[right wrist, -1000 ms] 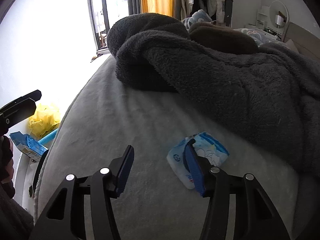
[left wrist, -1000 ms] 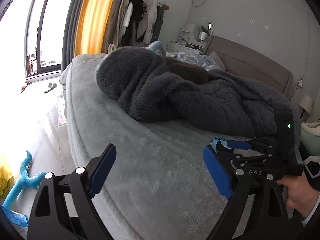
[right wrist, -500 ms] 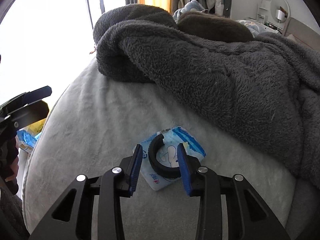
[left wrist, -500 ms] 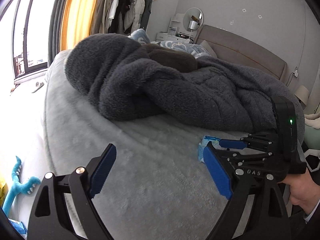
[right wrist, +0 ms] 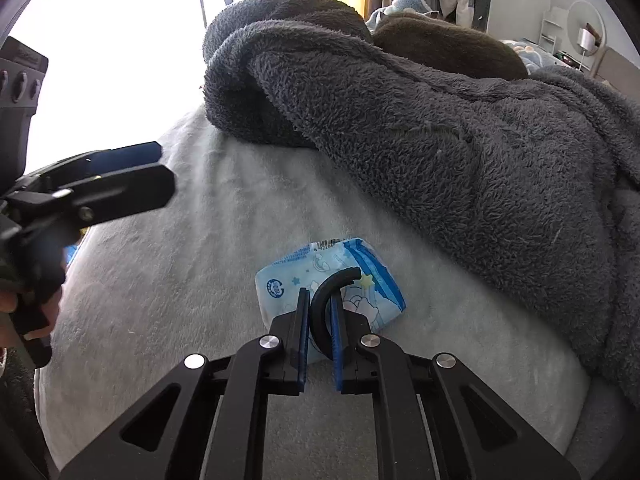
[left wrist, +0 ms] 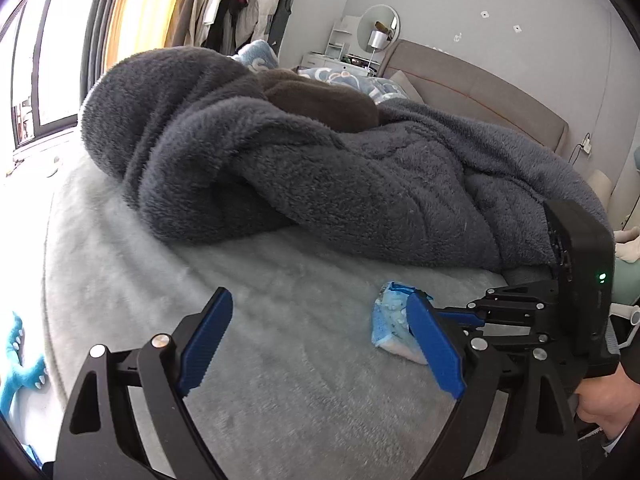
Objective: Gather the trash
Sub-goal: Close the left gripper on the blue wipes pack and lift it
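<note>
While the left gripper [left wrist: 320, 344] hangs with its jaws wide apart just beside the tissue packet [right wrist: 320, 276], the right gripper [right wrist: 320, 316] is clamped on that packet, which lies on the grey bed [right wrist: 180, 280] near the dark blanket [right wrist: 440, 152].

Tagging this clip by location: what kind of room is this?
A bedroom, almost certainly: a bed with a padded headboard, a rumpled grey fleece blanket on it, and clothes hanging beside the window.
</note>
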A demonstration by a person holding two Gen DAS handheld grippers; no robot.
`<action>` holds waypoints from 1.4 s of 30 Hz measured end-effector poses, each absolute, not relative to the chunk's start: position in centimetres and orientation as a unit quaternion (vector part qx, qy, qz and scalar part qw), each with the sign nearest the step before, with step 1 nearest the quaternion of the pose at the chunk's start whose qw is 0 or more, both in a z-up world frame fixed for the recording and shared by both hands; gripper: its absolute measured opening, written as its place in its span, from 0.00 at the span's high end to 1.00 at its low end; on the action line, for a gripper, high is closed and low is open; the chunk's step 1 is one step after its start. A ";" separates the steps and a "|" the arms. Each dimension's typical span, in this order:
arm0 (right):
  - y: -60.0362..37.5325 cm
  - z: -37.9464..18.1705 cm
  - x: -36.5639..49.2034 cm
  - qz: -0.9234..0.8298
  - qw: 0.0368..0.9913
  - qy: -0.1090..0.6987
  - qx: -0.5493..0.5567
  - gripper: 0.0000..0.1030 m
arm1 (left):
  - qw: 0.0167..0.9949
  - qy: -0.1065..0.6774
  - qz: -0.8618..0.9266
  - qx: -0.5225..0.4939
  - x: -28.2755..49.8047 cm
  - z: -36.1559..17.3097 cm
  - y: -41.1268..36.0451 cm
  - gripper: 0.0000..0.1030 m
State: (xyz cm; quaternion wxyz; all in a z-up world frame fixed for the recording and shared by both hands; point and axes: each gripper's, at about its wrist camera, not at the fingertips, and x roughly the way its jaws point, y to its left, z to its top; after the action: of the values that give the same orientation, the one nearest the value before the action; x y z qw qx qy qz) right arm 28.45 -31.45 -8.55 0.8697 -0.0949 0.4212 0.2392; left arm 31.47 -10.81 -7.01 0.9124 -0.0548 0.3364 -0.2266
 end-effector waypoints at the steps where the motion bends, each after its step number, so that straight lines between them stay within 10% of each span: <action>1: -31.7 -8.4 28.5 0.240 0.871 0.420 -0.090 0.90 | 0.912 0.337 -0.228 -0.054 31.6 -7.1 -11.1 0.12; 29: -41.8 -7.2 26.6 0.215 0.887 0.408 0.019 0.91 | 0.867 0.402 -0.291 0.049 32.3 -11.5 -21.1 0.13; 42: -41.8 -6.4 25.4 0.216 0.884 0.412 0.050 0.90 | 0.869 0.405 -0.268 0.092 32.2 -12.5 -22.2 0.43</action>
State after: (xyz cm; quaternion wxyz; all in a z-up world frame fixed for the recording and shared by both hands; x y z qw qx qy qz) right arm 25.43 -41.77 -6.45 0.8837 0.0503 0.4122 0.2160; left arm 32.24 -22.20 -12.49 0.8693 0.0918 0.4052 -0.2677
